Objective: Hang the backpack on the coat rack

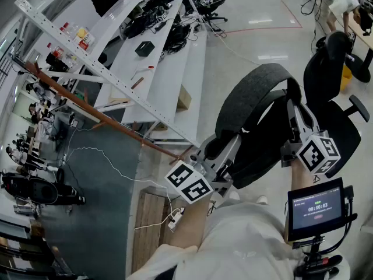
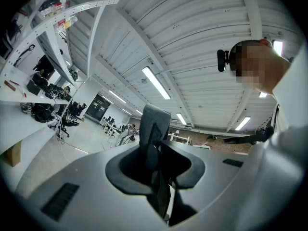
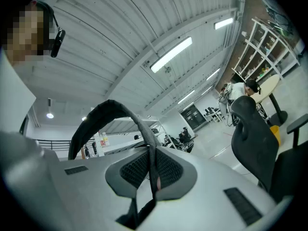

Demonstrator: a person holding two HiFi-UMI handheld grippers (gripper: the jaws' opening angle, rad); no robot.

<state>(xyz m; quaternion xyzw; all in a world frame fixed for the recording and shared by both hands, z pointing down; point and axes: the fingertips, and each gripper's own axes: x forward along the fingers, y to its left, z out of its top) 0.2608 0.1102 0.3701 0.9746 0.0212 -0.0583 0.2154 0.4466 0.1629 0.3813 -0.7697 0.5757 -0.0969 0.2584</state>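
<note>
I hold a black backpack [image 1: 262,150] up in front of me, its grey padded shoulder strap [image 1: 256,83] arching above it. My left gripper [image 1: 218,151] is shut on a dark strap [image 2: 155,124] at the pack's left side; that strap stands upright between the jaws. My right gripper [image 1: 292,121] is shut on a thin webbing strap [image 3: 150,148] at the pack's right side, and the webbing loops up and left from the jaws. The brown wooden coat rack [image 1: 99,112] slants across the left of the head view, and one peg end [image 1: 185,154] lies just left of the left gripper.
A white perforated shelf frame [image 1: 93,63] runs beside the rack, with long white desks [image 1: 169,69] behind it. A black office chair [image 1: 344,127] stands right of the backpack. A small screen [image 1: 315,206] sits at lower right. A white cable and power strip [image 1: 175,217] lie on the floor.
</note>
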